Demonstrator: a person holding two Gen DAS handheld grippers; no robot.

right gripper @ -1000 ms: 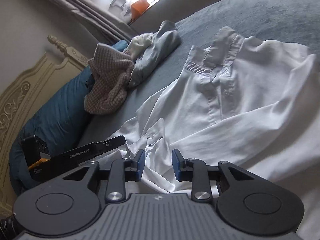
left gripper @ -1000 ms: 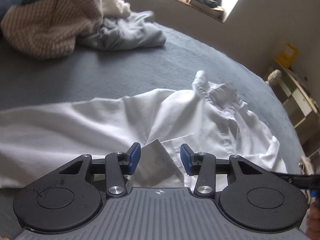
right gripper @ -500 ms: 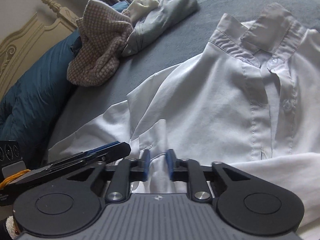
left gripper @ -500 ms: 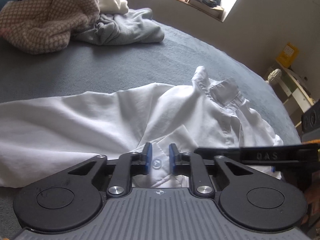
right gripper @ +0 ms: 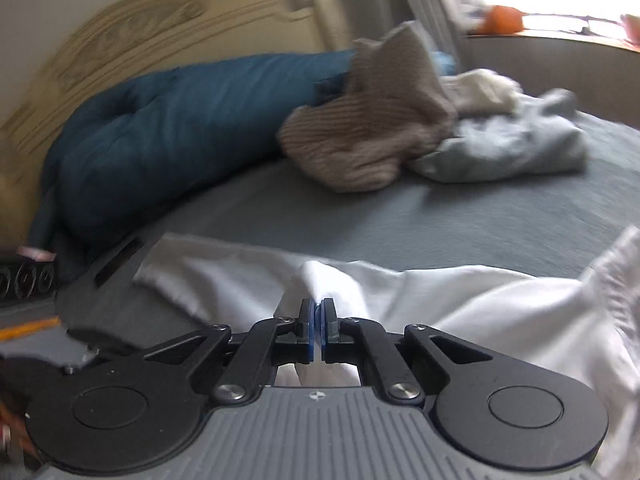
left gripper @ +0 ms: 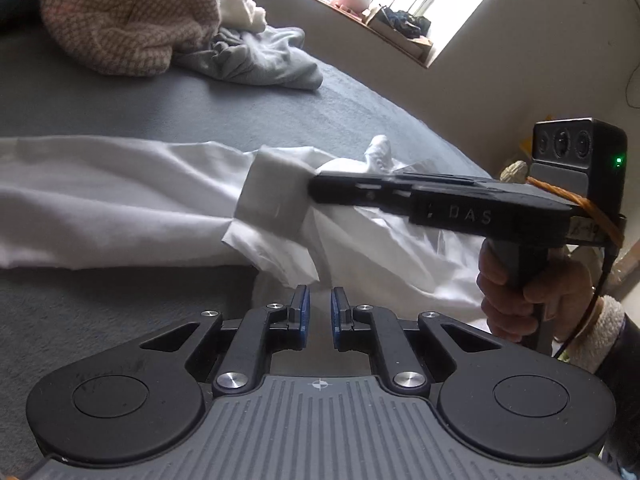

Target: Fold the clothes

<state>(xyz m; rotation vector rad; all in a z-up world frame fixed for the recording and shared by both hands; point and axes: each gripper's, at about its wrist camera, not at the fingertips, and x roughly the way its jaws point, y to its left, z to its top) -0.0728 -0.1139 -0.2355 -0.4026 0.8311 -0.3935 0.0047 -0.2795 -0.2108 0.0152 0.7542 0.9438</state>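
My right gripper (right gripper: 319,322): pads pinched together on a fold of the white shirt (right gripper: 460,304); seen from my left, its fingers grip the sleeve cuff (left gripper: 276,196).
My left gripper (left gripper: 319,312): jaws closing to a narrow gap, nothing visible between the pads; shirt hem just ahead.
Shirt: spread on the grey bedcover (left gripper: 160,120), just beyond both grippers, long axis running left to right across my view, the collar end hidden behind the right gripper.
Further out: brown knit (left gripper: 120,20) and grey garment (left gripper: 256,60) piled far ahead on the left; blue duvet (right gripper: 160,132) by the headboard.
Change: a second ago both jaws stood open over the shirt; the cuff has since been lifted and carried leftward across it.
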